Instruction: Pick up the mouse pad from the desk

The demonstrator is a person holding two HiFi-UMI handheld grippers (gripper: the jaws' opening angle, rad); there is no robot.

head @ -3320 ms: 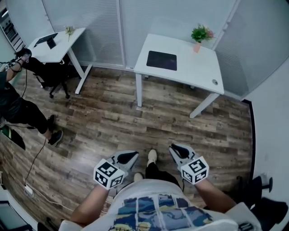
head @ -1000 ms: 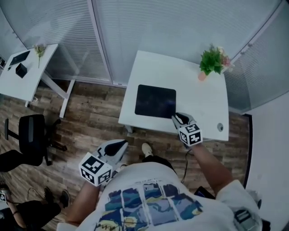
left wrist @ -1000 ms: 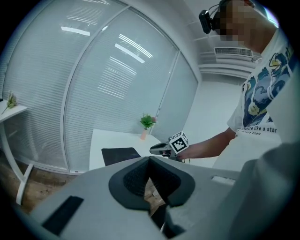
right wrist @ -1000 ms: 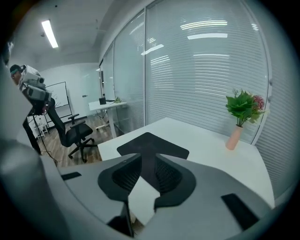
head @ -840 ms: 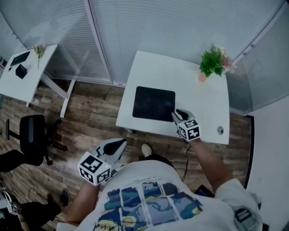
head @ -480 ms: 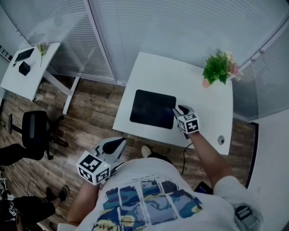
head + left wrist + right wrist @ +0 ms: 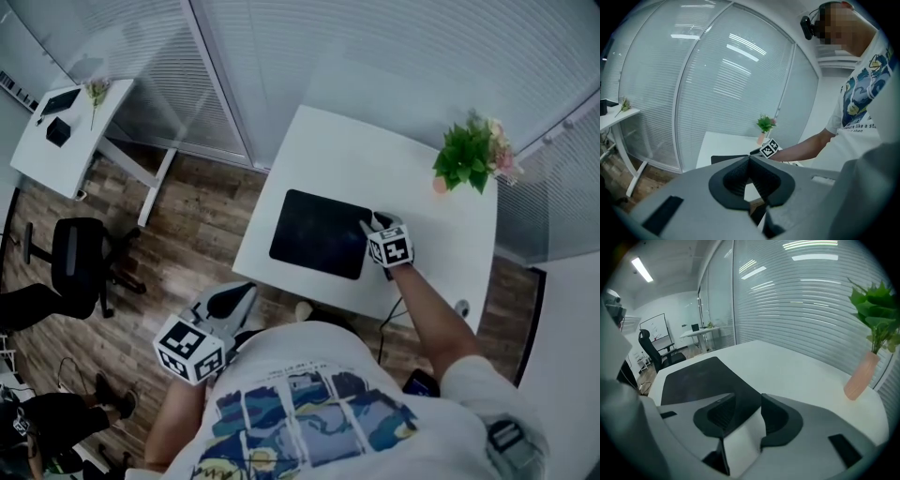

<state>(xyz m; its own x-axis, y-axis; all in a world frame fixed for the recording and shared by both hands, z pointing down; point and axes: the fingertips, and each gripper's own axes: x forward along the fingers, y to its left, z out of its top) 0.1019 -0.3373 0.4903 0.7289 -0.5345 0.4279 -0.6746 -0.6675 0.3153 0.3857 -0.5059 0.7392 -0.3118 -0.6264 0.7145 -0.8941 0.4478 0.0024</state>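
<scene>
Mouse pad lies flat on desk's near-left part, right gripper at pad's right edge w/ jaws just opening, spread over that edge, not pinching; left gripper off-desk, jaws pressed together, empty.

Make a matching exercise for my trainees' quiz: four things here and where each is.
1 mouse pad
2 potted plant
3 right gripper
4 left gripper

A far right corner of desk
B off the desk, above floor
C flat on desk, near left
D at pad's right edge

Pairs: 1-C, 2-A, 3-D, 4-B.
Right gripper's jaws have just been opening over the pad's edge, gripping nothing.
</scene>
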